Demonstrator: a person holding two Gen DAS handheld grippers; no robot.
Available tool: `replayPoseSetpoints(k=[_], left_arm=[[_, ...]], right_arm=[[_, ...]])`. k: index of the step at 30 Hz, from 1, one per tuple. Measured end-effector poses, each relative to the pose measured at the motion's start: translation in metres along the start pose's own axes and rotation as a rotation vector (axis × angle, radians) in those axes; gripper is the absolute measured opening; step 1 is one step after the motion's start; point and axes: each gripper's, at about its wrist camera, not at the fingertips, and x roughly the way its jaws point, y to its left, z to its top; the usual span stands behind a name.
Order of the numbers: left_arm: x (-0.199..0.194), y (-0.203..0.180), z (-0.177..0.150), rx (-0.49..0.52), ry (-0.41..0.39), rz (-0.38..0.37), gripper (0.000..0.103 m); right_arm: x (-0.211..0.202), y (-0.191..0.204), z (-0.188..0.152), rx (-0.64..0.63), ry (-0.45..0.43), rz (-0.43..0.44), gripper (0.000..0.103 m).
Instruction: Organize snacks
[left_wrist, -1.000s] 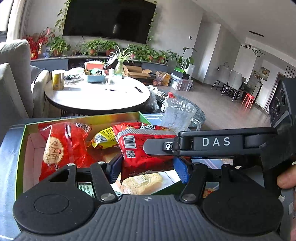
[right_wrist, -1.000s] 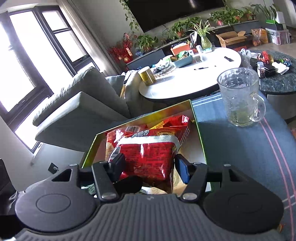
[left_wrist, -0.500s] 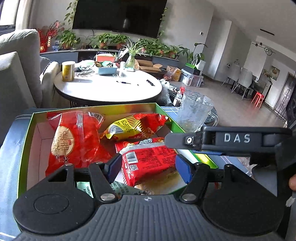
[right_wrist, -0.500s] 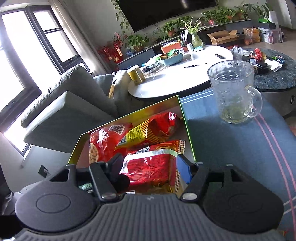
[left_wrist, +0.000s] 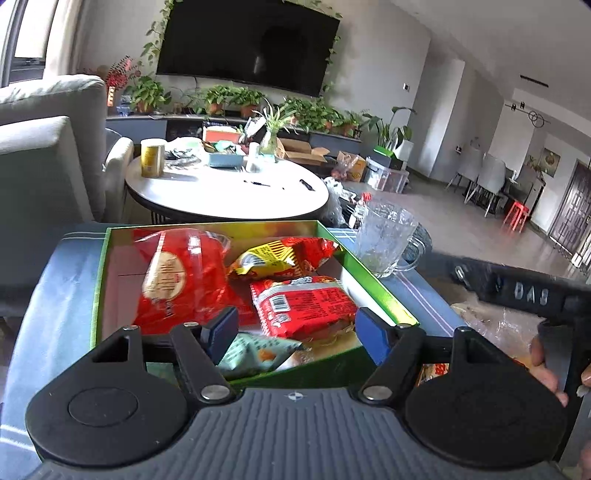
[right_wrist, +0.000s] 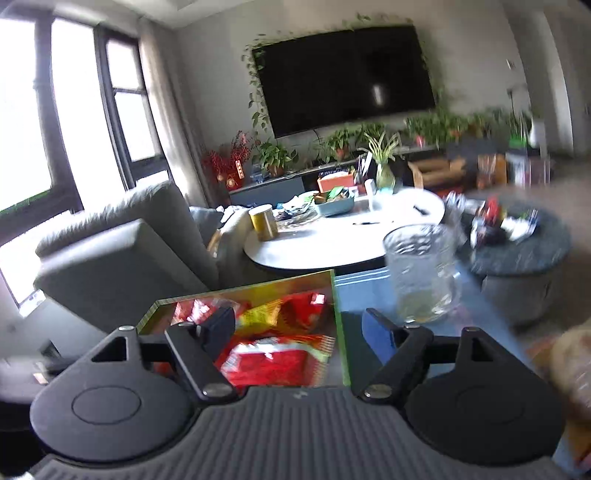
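A green-rimmed box (left_wrist: 369, 273) on the blue tablecloth holds a big red bag (left_wrist: 177, 280), a yellow-and-red packet (left_wrist: 280, 254), a red barcoded packet (left_wrist: 306, 302) and a pale green packet (left_wrist: 255, 354). My left gripper (left_wrist: 295, 328) hovers over the box's near edge. Its jaws are opening, and the red barcoded packet lies loose below them. My right gripper (right_wrist: 297, 325) is open over the box's (right_wrist: 340, 332) right rim with nothing between its pads. The red packet (right_wrist: 269, 362) rests in the box beneath it; this view is blurred.
A glass mug (left_wrist: 384, 240) (right_wrist: 421, 273) stands just right of the box. More clear-wrapped snacks (left_wrist: 506, 325) lie on the cloth at the right, near a hand (left_wrist: 546, 369). Beyond are a white round table (left_wrist: 229, 195), a grey sofa (left_wrist: 44, 155) and a dark low table (right_wrist: 524, 251).
The red barcoded packet, held up between both grippers, now lies in the box. Both grippers drew back, the left jaws widened, and the right one swung toward the mug.
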Motion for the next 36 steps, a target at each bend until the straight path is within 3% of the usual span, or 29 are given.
replayPoseSetpoints(k=[7,14,23,30,36], left_arm=[[-0.035,0.007,-0.021,0.028,-0.035,0.058,0.07],[-0.055,0.015,-0.039,-0.005,-0.019,0.075,0.07],[-0.072,0.03,-0.053,-0.052,-0.02,0.097,0.072],[-0.076,0.048,-0.064,-0.108,0.005,0.126,0.072],[-0.085,0.057,-0.077,-0.12,0.025,0.148,0.072]], right_arm=[[-0.004,-0.031,-0.029,-0.114,0.135,-0.084,0.064],[0.022,-0.044,-0.068,-0.242,0.279,-0.097,0.068],[0.031,-0.055,-0.078,-0.173,0.35,-0.14,0.068],[0.017,-0.045,-0.088,-0.119,0.354,-0.156,0.071],[0.008,-0.023,-0.084,-0.08,0.385,-0.09,0.07]])
